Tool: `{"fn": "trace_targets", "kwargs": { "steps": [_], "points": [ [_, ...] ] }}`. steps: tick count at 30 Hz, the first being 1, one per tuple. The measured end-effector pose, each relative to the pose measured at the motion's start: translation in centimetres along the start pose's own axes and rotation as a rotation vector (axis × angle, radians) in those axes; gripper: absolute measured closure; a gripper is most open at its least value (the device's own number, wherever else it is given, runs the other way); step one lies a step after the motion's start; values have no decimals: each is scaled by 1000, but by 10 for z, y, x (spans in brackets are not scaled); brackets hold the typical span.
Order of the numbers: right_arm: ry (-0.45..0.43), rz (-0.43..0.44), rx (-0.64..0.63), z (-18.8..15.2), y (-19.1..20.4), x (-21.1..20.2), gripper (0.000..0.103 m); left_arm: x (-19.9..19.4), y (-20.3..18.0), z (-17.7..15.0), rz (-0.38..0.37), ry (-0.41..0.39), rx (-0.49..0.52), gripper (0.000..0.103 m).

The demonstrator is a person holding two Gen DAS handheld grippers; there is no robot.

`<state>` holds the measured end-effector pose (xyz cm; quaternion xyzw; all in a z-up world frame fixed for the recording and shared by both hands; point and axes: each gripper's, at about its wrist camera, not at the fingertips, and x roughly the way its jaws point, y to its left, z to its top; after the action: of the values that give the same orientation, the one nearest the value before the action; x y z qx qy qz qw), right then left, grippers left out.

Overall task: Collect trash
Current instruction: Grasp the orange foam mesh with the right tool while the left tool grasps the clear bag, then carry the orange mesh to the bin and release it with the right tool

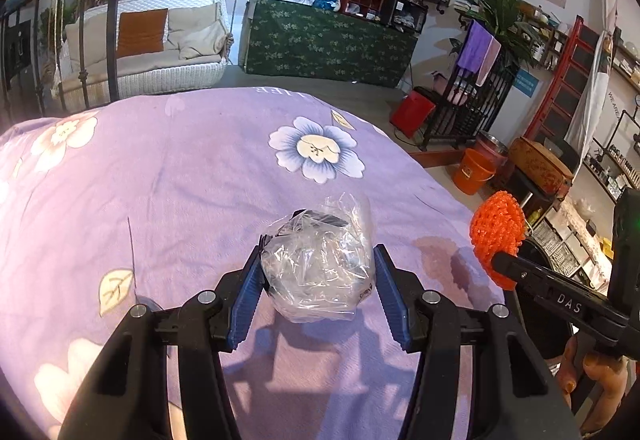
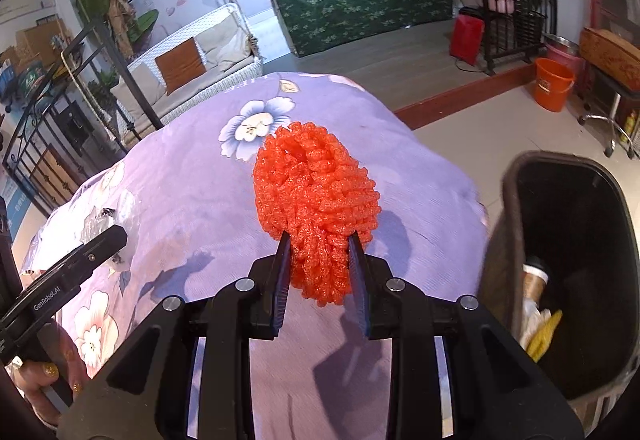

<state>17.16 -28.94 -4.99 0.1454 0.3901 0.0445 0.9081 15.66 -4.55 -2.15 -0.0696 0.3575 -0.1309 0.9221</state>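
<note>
A crumpled clear plastic bag (image 1: 320, 260) sits on the purple floral bedspread (image 1: 160, 179). My left gripper (image 1: 318, 264) has its blue-padded jaws on either side of the bag, touching its sides. My right gripper (image 2: 320, 252) is shut on an orange foam fruit net (image 2: 316, 191) and holds it above the bedspread (image 2: 180, 191). The net also shows in the left wrist view (image 1: 498, 228), at the right. The clear bag shows in the right wrist view (image 2: 104, 224), partly hidden behind the left gripper's finger. A dark trash bin (image 2: 516, 240) stands at the right of the bed.
The bin holds a paper cup (image 2: 534, 280) and yellow scraps (image 2: 546, 332). An orange bucket (image 2: 554, 83) and a red bag (image 2: 466, 35) stand on the floor beyond. A white swing seat (image 1: 160, 39) and a green-draped counter (image 1: 328, 39) are at the back.
</note>
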Motion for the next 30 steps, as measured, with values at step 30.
{"fn": "trace_targets", "kwargs": {
  "steps": [30],
  "points": [
    [-63,-279,290,-49,-157,-74,75,6,-104,-34,-223,36,202,50]
  ]
}}
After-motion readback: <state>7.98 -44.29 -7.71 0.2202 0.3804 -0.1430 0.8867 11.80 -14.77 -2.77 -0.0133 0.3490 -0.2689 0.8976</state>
